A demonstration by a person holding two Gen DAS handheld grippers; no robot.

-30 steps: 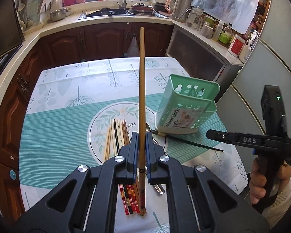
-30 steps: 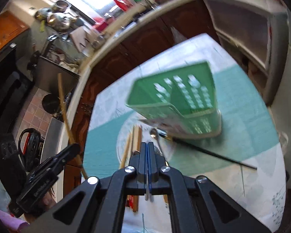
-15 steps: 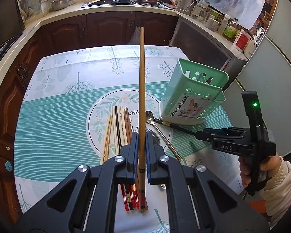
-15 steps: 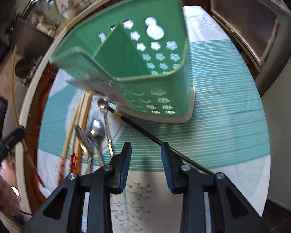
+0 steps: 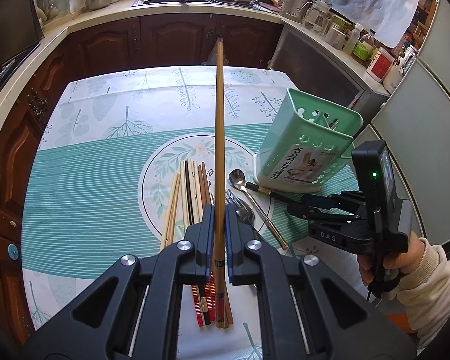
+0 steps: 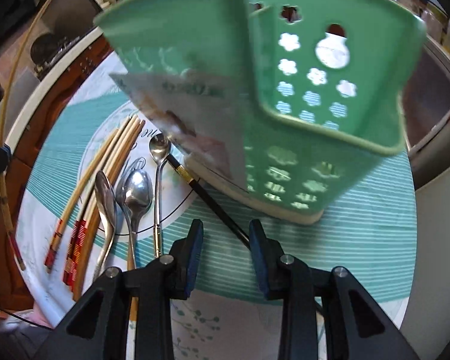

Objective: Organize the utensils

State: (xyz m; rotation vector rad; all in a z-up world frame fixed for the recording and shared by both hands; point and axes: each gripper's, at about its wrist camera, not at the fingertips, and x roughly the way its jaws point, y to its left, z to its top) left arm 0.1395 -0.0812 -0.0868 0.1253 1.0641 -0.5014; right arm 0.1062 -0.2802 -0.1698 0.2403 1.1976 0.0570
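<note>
While green utensil caddy [image 5: 307, 147] stands upright on tablecloth [image 5: 90, 186], divider splits it in two compartments (contents not visible). Left gripper [image 5: 219, 228] pinches bamboo chopstick [image 5: 219, 138], raised off table. Right gripper [image 6: 226, 234] jaws spread, nothing between pads; black chopstick [image 6: 213, 201] lies below, tip at caddy base. Loose chopsticks [image 6: 105, 174], spoons [image 6: 135, 198] lie beside caddy.

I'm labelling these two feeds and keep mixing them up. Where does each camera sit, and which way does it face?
Left wrist: sits on the left tongs, looking down across the table toward the counter; shut on a chopstick; the right hand shows.
Right wrist: sits on the right tongs, looking down at the green holder; open over a black chopstick.
Shared: holder, spoons, chopstick pile.
</note>
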